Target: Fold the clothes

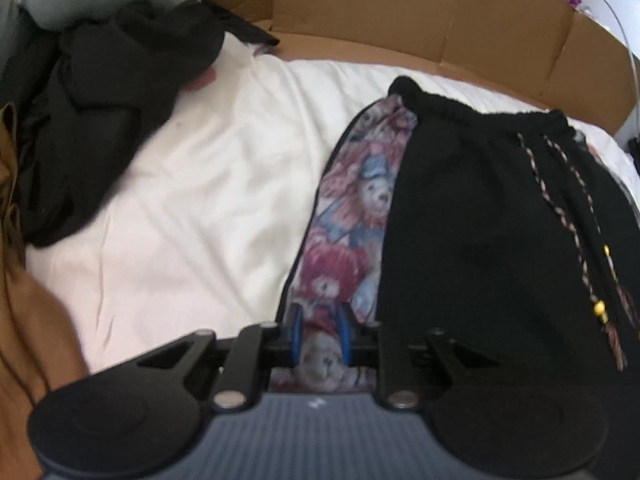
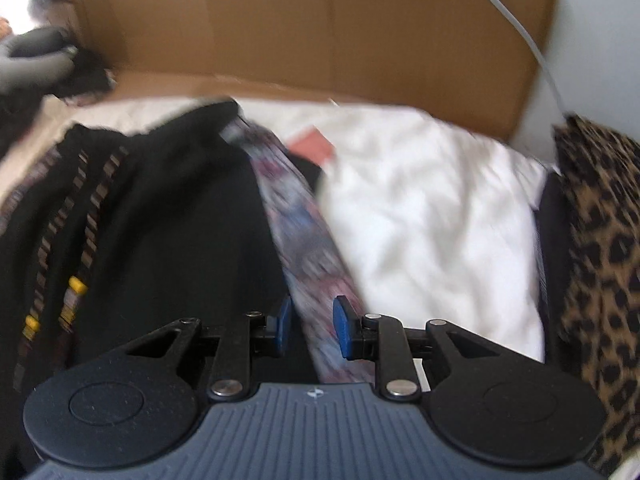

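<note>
Black pants (image 1: 480,220) lie flat on the white bedding (image 1: 200,200), waistband far. Left gripper (image 1: 319,334) and right gripper (image 2: 310,328) straddle the printed side panels, jaws apart. Judged soft, limp, light: grip the panel edges.

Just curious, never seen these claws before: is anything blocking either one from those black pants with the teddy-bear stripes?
Nothing visible. The left gripper straddles the teddy-bear side stripe of the black drawstring pants; the right gripper straddles the other stripe.

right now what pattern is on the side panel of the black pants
Teddy bears in pink, red and blue on the side panel; clearest in the left wrist view.
</note>
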### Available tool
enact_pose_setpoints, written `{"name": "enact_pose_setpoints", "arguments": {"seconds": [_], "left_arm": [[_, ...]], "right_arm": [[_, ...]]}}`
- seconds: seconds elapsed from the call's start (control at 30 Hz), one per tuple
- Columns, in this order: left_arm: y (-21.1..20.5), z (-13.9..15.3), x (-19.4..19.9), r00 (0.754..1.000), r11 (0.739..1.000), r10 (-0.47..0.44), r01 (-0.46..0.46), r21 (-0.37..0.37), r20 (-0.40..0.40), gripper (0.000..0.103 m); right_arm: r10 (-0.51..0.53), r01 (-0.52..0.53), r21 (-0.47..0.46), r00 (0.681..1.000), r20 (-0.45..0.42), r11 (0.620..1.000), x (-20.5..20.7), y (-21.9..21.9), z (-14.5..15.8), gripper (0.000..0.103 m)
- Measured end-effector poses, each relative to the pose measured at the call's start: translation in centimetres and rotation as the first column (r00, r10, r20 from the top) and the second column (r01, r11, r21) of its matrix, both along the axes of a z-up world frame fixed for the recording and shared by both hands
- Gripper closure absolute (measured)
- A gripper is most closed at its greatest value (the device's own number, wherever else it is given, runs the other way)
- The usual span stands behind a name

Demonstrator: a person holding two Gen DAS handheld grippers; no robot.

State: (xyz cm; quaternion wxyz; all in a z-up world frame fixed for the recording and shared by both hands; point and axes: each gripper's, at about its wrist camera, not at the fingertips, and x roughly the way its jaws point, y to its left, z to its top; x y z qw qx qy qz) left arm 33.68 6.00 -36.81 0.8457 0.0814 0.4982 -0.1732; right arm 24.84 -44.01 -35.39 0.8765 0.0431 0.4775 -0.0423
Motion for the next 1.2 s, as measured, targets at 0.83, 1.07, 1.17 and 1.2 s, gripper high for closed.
{"name": "enact_pose_setpoints", "arguments": {"seconds": [0.83, 1.07, 1.17, 1.2], "left_arm": [[-2.6, -0.2, 2.7, 0.999, 0.999, -0.006, 0.008, -0.045, 0.047, 0.083], [-2.4, 0.3, 0.3, 0.998, 0.998, -0.057, 0.058, 0.022, -0.006, 0.064], [-2.1, 0.9, -0.6, 0.998, 0.997, -0.061, 0.063, 0.053, -0.033, 0.060], [-1.9, 1.2, -0.9, 0.998, 0.997, -0.054, 0.056, 0.056, -0.043, 0.058]], "right_arm": [[-0.037, 0.035, 0.056, 0.999, 0.039, 0.998, -0.3, 1.4, -0.4, 0.073], [-0.049, 0.051, 0.074, 0.998, -0.026, 0.996, -4.5, 1.4, -1.1, 0.067], [-0.063, 0.067, 0.076, 0.997, -0.052, 0.995, -6.4, 1.7, -0.8, 0.063], [-0.049, 0.054, 0.071, 0.997, -0.065, 0.996, -6.9, 2.1, -0.6, 0.061]]}}
